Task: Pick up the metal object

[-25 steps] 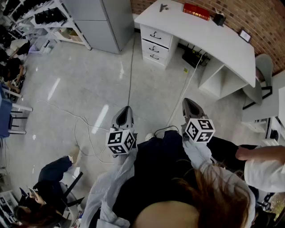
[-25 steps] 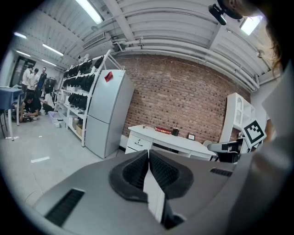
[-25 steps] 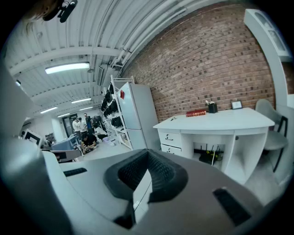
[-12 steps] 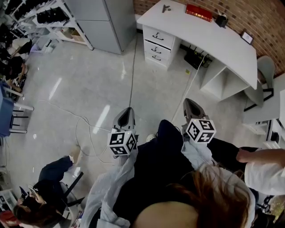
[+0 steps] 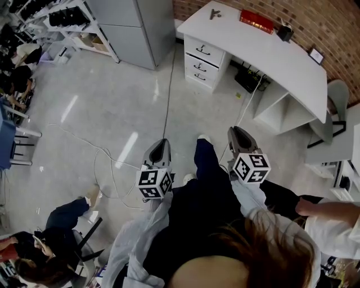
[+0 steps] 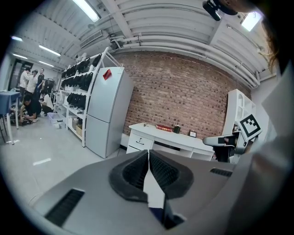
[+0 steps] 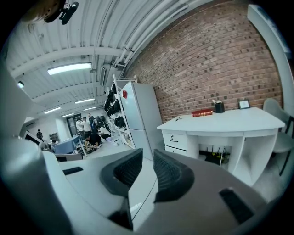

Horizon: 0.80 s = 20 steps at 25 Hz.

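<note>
Not much of the task is done yet, tbh. The metal object (image 5: 214,12) is seen lying on the far left end of the white table (image 5: 292,56), over by the brick wall (image 5: 334,28), and it's untouched. Further right on the same top a red book (image 5: 256,18) and a dark cup (image 5: 285,32) are parked, well apart from it, so bare space is left around it.

The left tongs (image 6: 148,153) and the right tongs (image 7: 148,158) are held out over the open floor (image 5: 101,101), well short of the table. A leg (image 5: 205,163) is seen stretched forward between them in the head view, so the approach is probably the step being worked on. The left tongs are closed tip to tip with nothing between them. The right tongs have just been opening: a narrow gap is shown between the pads, nothing is caught in it, and only floor is seen through it.

What's left, as far as can be judged: pretty much everything. The table has to be reached, one pair of tongs opened wider and lined up on the object, the pads closed on it, and then it has to be lifted clear. Which pair will be used can't be told, though the right one being cracked open might be a hint. The object's shape can't be made out properly either; it's too small in every view.
</note>
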Each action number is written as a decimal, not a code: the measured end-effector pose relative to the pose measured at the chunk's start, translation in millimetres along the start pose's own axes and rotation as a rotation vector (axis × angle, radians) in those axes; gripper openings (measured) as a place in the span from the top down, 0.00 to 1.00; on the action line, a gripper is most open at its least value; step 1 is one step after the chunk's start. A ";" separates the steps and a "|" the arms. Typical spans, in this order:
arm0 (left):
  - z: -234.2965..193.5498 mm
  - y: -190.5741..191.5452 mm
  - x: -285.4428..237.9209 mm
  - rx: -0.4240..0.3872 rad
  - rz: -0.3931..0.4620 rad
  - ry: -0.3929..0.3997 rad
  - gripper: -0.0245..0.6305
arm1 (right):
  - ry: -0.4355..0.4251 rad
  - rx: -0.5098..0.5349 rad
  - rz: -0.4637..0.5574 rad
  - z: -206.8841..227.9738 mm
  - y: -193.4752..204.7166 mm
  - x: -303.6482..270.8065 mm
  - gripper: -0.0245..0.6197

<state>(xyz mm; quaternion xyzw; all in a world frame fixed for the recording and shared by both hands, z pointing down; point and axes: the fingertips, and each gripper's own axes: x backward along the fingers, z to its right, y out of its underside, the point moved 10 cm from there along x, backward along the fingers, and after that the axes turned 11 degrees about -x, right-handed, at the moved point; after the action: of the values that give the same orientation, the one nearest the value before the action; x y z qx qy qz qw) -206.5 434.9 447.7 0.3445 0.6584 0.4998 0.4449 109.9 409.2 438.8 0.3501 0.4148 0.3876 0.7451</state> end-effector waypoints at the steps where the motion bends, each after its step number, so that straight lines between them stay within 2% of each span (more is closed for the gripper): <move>1: -2.5 0.7 -4.3 0.001 -0.001 -0.003 0.93 | -0.012 0.003 -0.005 0.5 -0.2 -6.1 0.81; 3: -7.6 0.9 -13.9 0.003 0.000 -0.010 0.93 | -0.034 0.016 -0.008 1.4 -1.5 -18.0 0.79; 6: -16.7 -4.4 -35.3 0.003 0.000 -0.016 0.93 | -0.053 0.022 -0.011 5.7 -9.4 -38.9 0.69; 10: -24.3 -17.6 -74.2 -0.005 0.003 -0.015 0.93 | -0.040 0.003 -0.024 23.2 -28.3 -68.1 0.58; 20: -31.3 -47.3 -164.7 -0.004 0.004 -0.007 0.93 | -0.038 -0.001 -0.032 64.0 -80.3 -137.4 0.46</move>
<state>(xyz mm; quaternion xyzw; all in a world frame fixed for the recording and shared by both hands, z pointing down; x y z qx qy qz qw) -175.7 263.5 445.1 0.3466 0.6554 0.5007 0.4468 141.1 240.5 445.0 0.3504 0.4060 0.3693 0.7589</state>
